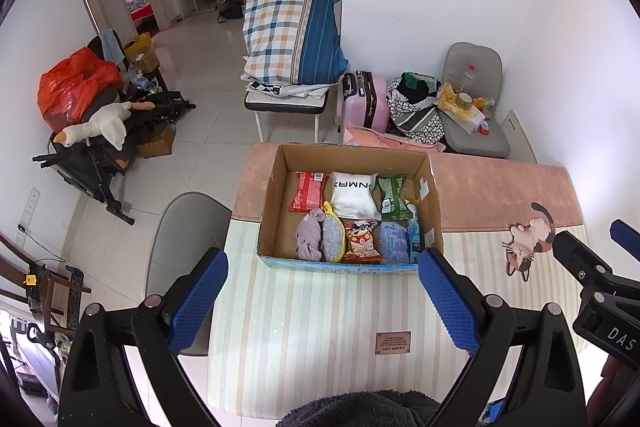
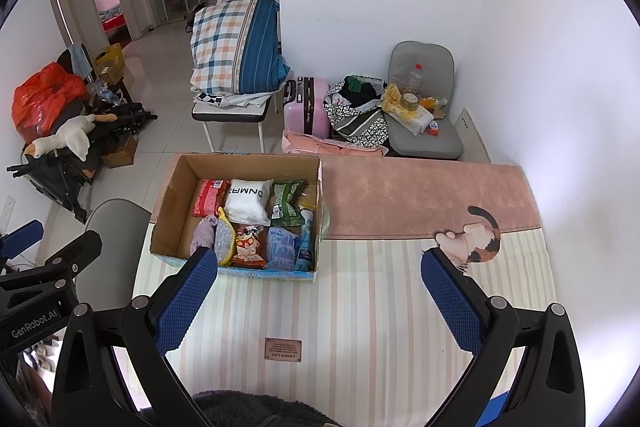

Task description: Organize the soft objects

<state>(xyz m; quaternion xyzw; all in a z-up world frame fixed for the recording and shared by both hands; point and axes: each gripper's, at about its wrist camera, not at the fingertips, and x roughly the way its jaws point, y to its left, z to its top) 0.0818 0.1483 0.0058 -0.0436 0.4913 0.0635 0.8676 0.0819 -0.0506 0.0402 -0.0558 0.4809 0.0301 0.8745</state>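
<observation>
Toward the far left part of the bench (image 2: 360, 307), on its striped mat: an open cardboard box (image 1: 276, 187) (image 2: 172, 195), near edge on the stripes, far edge over the pink strip along the bench's far edge. Packed inside, two rows of soft things. Far row, left to right: red snack packet (image 1: 307, 191) (image 2: 208, 197), white pillow-like pouch (image 1: 354, 195) (image 2: 247, 202) with black lettering, green snack bag (image 1: 393, 197) (image 2: 286, 203). Near row, left to right: lilac bunched cloth (image 1: 310, 237) (image 2: 202, 233), yellow-rimmed silvery sponge (image 1: 334, 239) (image 2: 224, 241), cartoon-printed snack bag (image 1: 362, 241) (image 2: 249, 245), blue tissue pack (image 1: 394, 243) (image 2: 282, 249), and a blue-and-white tube (image 2: 306, 241) squeezed against the box's right wall. Left floor strip of the box bare cardboard.

Hovering above the bench's near edge, left claw (image 1: 322, 299) spread wide, blue pads well apart, holding nothing, box straight ahead between the fingers. Right claw (image 2: 318, 301) likewise wide open and empty, over bare stripes, left finger overlapping the box's near left corner in the right wrist view. Near the bench's right edge, where stripes meet pink: a cat figure printed on the mat (image 1: 528, 243) (image 2: 476, 239). Close to the near edge, a small brown label (image 1: 393, 342) (image 2: 283, 349). At the very bottom of both views, dark fuzzy fabric (image 1: 360, 409) (image 2: 256, 409). Beyond the bench: grey chair (image 1: 476, 99), pink suitcase (image 1: 366, 99), plaid bedding (image 1: 288, 35).
</observation>
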